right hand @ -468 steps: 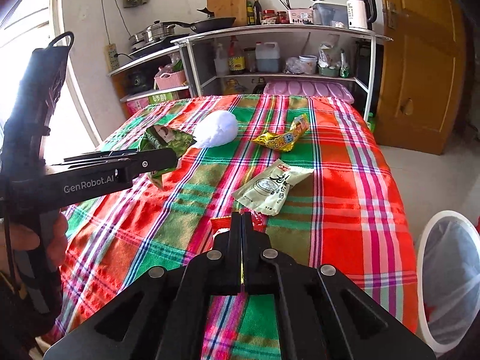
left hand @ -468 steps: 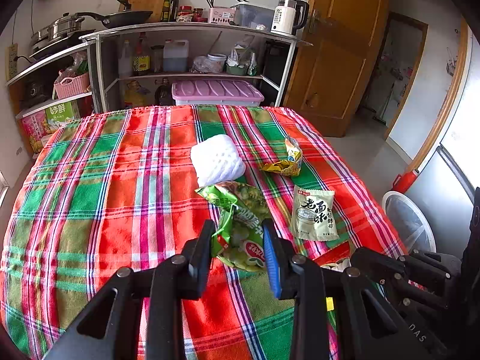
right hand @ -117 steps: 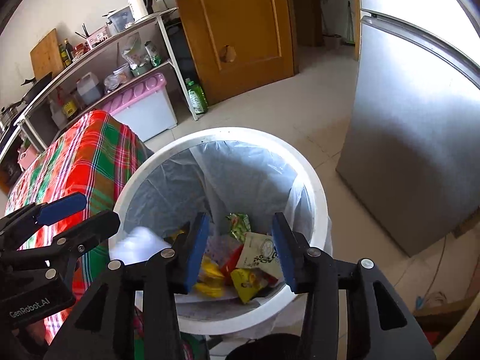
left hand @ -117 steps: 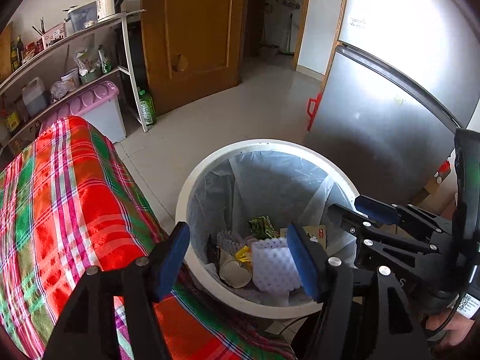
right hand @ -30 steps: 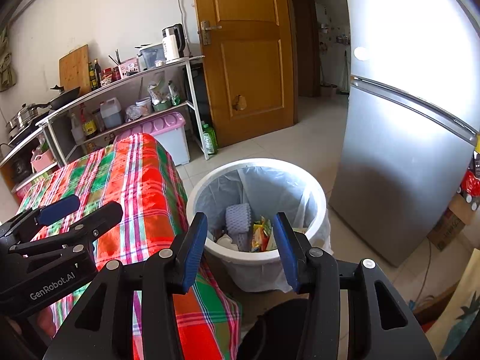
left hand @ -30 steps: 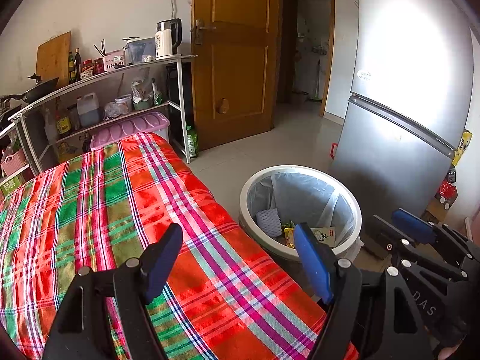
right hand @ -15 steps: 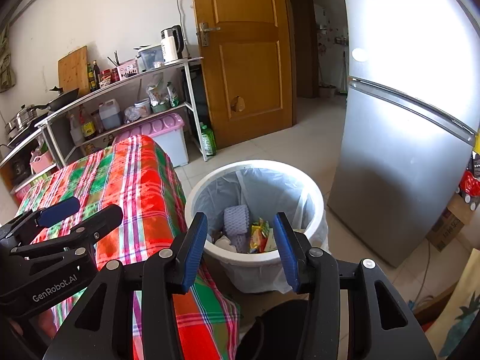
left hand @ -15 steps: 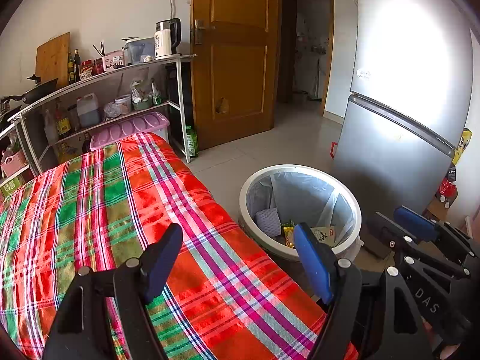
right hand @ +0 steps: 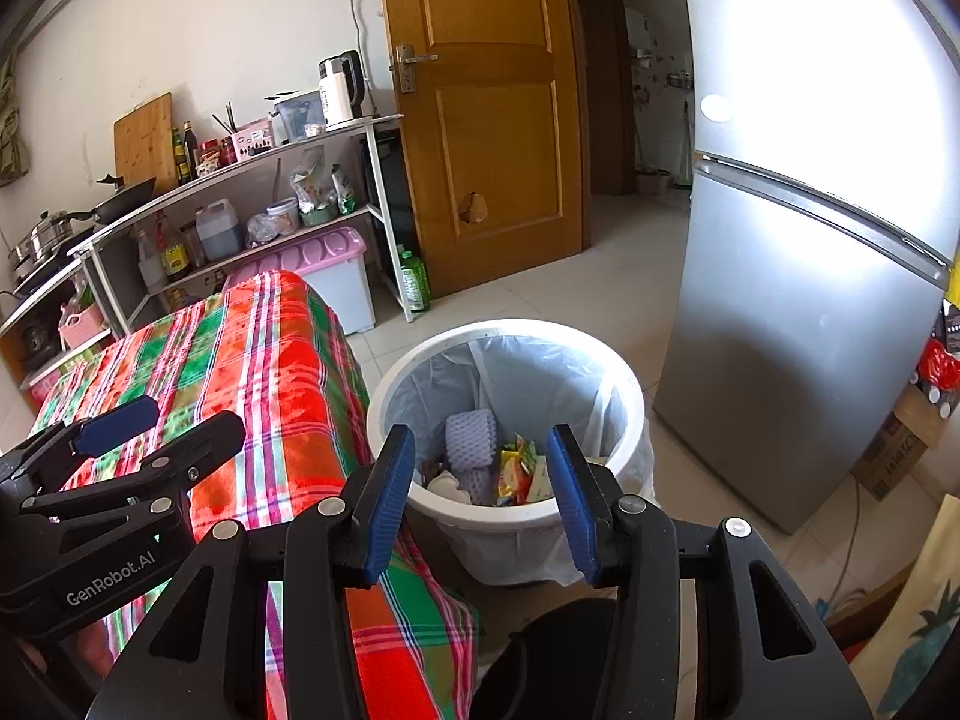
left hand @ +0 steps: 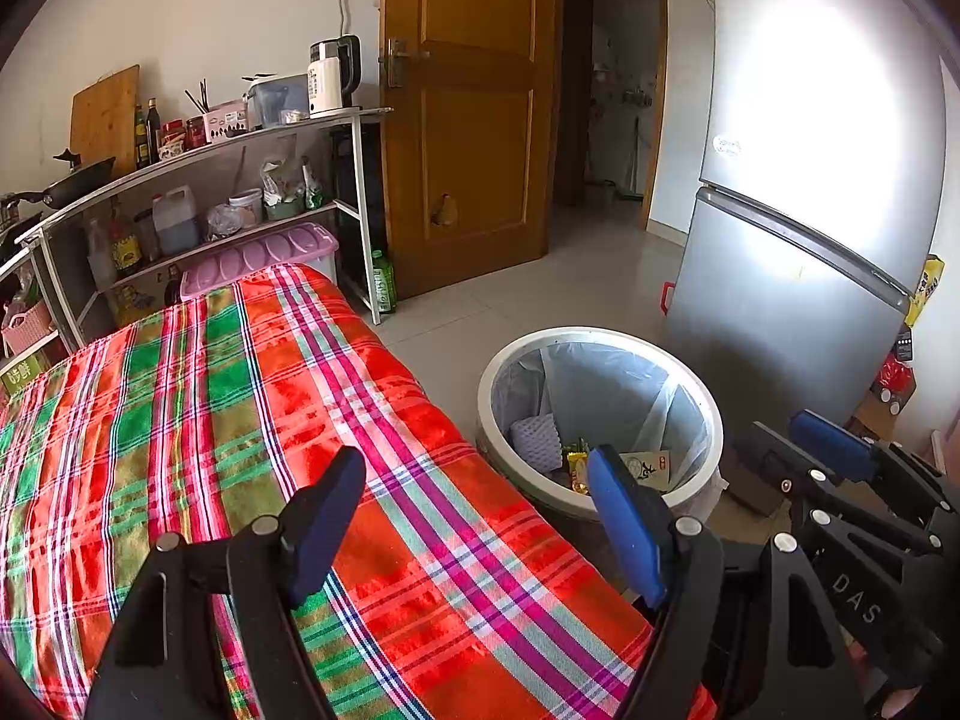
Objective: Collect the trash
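Red, green and pink plaid cloth, white bin with pale liner, silver fridge, brown door, pink-lidded box

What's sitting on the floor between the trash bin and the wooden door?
Nothing: in both wrist views only bare floor tile lies between the trash bin and the wooden door.
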{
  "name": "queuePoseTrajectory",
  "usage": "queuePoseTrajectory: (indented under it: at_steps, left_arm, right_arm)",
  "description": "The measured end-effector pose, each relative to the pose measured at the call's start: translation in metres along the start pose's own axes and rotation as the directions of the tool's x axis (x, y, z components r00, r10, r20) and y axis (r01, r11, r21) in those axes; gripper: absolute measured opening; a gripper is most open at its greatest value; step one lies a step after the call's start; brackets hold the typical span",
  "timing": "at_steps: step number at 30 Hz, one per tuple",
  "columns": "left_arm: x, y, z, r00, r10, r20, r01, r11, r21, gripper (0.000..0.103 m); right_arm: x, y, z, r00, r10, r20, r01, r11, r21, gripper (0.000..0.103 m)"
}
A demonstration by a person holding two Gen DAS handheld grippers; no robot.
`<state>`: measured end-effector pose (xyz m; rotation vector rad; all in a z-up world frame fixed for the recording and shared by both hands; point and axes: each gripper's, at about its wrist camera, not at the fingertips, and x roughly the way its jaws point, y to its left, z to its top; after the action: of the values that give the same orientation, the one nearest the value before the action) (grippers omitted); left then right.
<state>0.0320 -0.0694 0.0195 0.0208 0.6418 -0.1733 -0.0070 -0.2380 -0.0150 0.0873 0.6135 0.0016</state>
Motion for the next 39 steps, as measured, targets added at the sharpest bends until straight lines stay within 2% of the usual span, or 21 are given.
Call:
queuePoseTrajectory:
  at_steps: [39]
  left_arm:
    - [0.002,-0.0028,-0.0025,1.0,-0.004,-0.003,0.004,1.0,0.003,0.078]
  right_arm:
    - [-0.0001,-0.0017,-0.0033,1.0,0.001,0.0,-0.001,1.0,0.004,0.047]
